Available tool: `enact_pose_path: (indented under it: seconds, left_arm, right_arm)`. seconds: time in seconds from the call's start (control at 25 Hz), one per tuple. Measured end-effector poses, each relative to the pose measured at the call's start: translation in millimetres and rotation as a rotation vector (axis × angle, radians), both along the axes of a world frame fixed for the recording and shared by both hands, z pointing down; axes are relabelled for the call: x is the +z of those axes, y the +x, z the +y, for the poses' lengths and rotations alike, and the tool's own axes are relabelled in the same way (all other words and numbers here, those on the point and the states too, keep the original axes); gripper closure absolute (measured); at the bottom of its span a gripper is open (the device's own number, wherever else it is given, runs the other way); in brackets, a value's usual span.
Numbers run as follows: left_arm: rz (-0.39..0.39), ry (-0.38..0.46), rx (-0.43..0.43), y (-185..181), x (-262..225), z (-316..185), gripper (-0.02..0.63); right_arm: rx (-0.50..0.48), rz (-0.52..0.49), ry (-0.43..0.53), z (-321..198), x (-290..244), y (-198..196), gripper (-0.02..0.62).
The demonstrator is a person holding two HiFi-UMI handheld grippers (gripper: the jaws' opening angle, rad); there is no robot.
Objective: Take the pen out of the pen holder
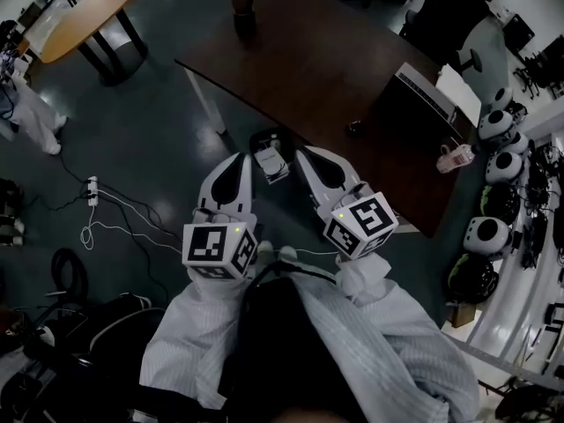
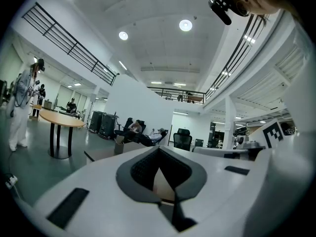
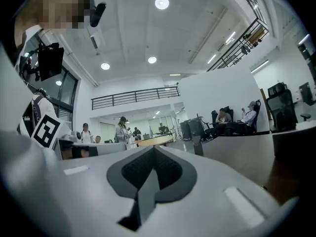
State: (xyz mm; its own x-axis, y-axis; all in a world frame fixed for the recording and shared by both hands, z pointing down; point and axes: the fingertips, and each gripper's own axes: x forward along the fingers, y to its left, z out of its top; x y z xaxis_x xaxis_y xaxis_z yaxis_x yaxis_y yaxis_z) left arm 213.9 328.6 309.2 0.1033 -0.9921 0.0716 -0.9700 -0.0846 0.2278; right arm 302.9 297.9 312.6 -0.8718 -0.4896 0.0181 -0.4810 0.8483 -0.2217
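The pen holder (image 1: 242,13) is a small dark cup standing at the far corner of the dark brown table (image 1: 317,69). I cannot make out a pen in it. It also shows small and far off as the pen holder (image 2: 119,144) in the left gripper view and the pen holder (image 3: 198,148) in the right gripper view. Both grippers are held close to the person's body, side by side, pointing level toward the table. The left gripper (image 1: 244,155) (image 2: 159,150) is shut and empty. The right gripper (image 1: 302,152) (image 3: 154,148) is also shut with nothing in it.
A grey box-like device (image 1: 423,91) and a small dark object (image 1: 354,129) lie on the table's right part. A round wooden table (image 1: 88,11) stands far left. Cables and a power strip (image 1: 92,192) lie on the floor. White helmets (image 1: 493,166) line the right side.
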Motion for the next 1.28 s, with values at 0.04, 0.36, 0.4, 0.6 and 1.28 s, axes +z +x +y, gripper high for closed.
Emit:
enact_pose_path:
  seconds: [0.04,0.36,0.4,0.6,1.28]
  left_arm:
    - [0.001,0.0,-0.004,1.2,1.2,0.7,0.601]
    - [0.02,-0.029,-0.09,-11.4,20.2,11.3,0.601]
    - [0.023,-0.036,-0.096,-18.2,21.9,10.8,0.601]
    - [0.024,-0.048,-0.157,-65.5,25.7,2.8,0.601]
    - [0.03,-0.055,-0.113,-333.0,34.9,-159.5,0.601]
  right_arm:
    - [-0.003,-0.007,-0.002,0.0,0.6,0.5,0.594]
    - [-0.065,0.0,-0.06,1.5,17.5,-9.4,0.594]
    - [-0.069,0.008,-0.07,0.6,20.0,-15.7,0.594]
    - [-0.122,0.015,-0.089,-16.0,25.5,-65.1,0.594]
    - [-0.046,0.053,-0.088,-186.2,40.9,-318.7,0.594]
